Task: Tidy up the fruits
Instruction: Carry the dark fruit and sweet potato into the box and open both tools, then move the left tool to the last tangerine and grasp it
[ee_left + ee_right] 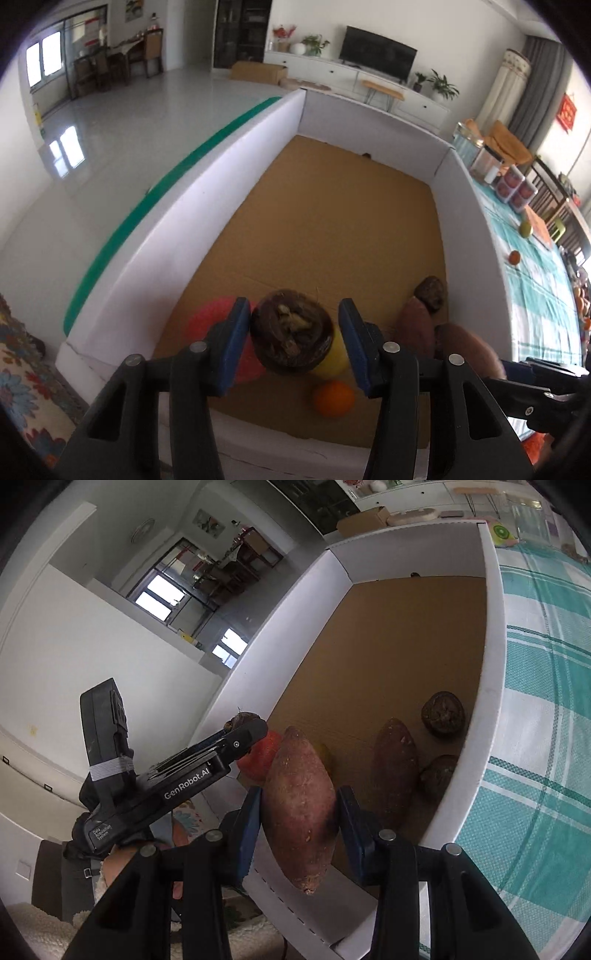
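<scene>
A white-walled box (221,206) with a cardboard floor lies below both grippers. My left gripper (291,343) hovers over its near end, open, with a dark brown round fruit (291,332) between the pads; the left pad touches it and a gap shows at the right pad. Under it lie a red fruit (207,321), a yellow fruit (332,363) and an orange (332,398). My right gripper (301,816) is shut on a reddish sweet potato (299,812) above the box's near edge. A second sweet potato (395,771) and two dark round fruits (443,714) lie by the right wall.
A teal checked tablecloth (546,738) covers the table right of the box. On it sit an orange (514,257), a green fruit (525,229) and clear containers (515,188). The far half of the box floor (351,199) is bare. A floral cloth (22,376) lies at the lower left.
</scene>
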Tool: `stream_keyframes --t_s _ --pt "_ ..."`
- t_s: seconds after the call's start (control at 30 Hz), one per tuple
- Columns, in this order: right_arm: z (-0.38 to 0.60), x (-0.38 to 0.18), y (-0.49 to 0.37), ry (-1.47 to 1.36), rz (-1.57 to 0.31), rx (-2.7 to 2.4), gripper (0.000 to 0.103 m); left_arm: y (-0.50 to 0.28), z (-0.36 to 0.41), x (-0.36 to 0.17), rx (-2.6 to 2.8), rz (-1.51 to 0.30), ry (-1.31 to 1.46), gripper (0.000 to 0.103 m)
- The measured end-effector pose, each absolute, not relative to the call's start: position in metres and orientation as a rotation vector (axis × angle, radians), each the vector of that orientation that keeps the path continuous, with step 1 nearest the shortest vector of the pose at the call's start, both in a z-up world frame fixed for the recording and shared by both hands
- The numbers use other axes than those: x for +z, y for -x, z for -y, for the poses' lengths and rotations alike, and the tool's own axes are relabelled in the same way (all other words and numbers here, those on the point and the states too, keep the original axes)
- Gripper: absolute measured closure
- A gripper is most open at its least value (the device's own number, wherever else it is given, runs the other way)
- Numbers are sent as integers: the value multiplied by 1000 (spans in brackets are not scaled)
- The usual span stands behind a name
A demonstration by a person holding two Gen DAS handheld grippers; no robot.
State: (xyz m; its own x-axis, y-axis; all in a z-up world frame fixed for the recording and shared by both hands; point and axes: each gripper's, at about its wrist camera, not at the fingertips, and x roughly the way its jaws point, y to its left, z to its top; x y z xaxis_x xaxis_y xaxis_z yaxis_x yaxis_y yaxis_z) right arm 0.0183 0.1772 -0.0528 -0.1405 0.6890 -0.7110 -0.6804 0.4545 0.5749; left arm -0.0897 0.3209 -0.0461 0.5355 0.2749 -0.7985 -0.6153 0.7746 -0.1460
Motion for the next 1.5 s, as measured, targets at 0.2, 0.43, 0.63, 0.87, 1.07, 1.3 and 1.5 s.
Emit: stream_keyframes --t_s 0.2,0.43,0.63,0.87,1.07,1.3,1.5 --pt "-141 -24 -28 -37 -1057 1135 35 80 -307 -34 585 -788 392 15" --pt "-20 -23 -75 21 -775 751 7 54 -246 -4 403 -703 325 13" --pt "97 -103 -153 147 -846 302 8 20 -150 5 66 -739 284 10" --pt "184 -124 -173 -8 -853 74 7 -37 -35 -34 -209 -870 151 10" --pt "184 -130 -176 -2 -864 49 7 -91 -16 -94 -90 -913 40 10" --pt "194 -140 -186 -75 -905 59 7 -119 -26 -127 -2 -919 4 8" --pt "193 -142 -187 -78 -916 65 2 -121 -26 -129 14 -926 9 5"
